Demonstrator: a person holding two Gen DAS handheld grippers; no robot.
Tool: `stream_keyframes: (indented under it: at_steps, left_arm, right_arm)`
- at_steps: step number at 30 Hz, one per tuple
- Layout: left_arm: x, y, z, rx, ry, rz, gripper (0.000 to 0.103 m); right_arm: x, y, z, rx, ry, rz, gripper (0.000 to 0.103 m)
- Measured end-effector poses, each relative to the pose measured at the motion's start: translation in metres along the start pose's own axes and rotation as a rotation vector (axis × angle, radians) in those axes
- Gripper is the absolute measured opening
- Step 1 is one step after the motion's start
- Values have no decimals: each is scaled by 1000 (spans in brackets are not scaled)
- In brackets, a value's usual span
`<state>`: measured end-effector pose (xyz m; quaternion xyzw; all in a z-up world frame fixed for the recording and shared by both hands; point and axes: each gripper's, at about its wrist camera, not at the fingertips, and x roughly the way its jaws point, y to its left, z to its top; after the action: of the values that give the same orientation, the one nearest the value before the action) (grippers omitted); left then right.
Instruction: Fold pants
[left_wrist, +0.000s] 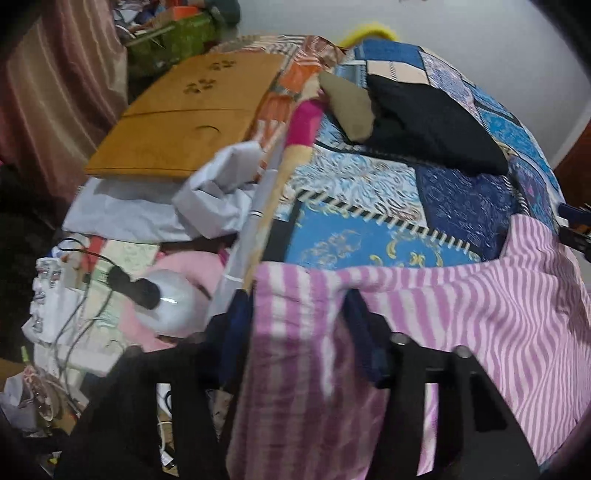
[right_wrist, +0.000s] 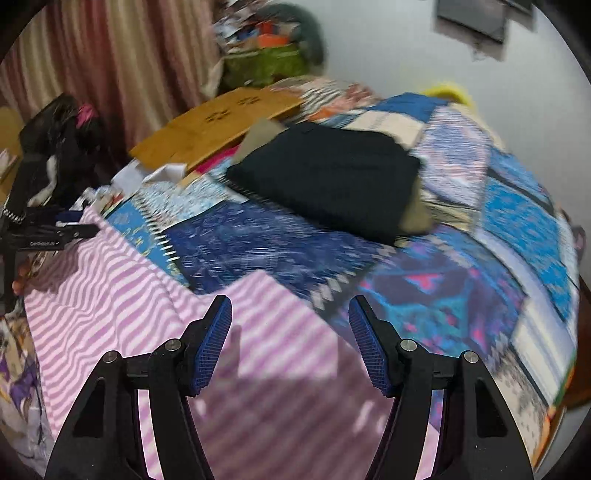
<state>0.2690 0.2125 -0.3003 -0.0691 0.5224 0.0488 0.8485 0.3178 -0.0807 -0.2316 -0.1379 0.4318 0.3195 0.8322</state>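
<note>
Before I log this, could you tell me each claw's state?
Left claw: closed on the striped pants.
Right claw: open, holding nothing.

Pants (right_wrist: 122, 295) on the quilt (right_wrist: 461, 288) near edge, folded stack (right_wrist: 332, 177) beyond, board (right_wrist: 207, 125) far left.

The pink-and-white striped pants (right_wrist: 122, 295) are lying spread across my blue patchwork bedspread, filling the view from 6 to 9 o'clock. One corner is pointing toward 12 o'clock; another part (left_wrist: 295, 350) is draping over the bed's edge at 6 o'clock.
</note>
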Motion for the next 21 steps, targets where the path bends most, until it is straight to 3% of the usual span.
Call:
stream_keyframes:
  at_steps: [5,6,8,10,11,12,16,21]
  left_arm:
    - [-4,-4,0,16,-12,-14,34]
    - [-6,-4,0,15,-19,-9,33]
    - [-10,-5,-1,24,-48,21,32]
    - [-16,-9,-3,44,-79,50,32]
    - [-19,-11,-3,51,-93,63,32]
    - [-22,-13,-3,60,-109,82,32]
    - [-31,-22,1,113,-169,178,32]
    - [-16,-17,12,107,-125,194,32]
  right_arm:
    - [45,6,11,-48,109,15,59]
    - [52,4,11,-39,132,29,50]
    - [61,3,9,-19,162,68,42]
    - [60,4,7,-13,151,90,28]
    - [58,5,7,-18,142,95,16]
    - [55,7,6,-27,129,91,13]
    - [49,15,6,-64,60,59,9]
    - [45,5,15,-34,-3,-27,8]
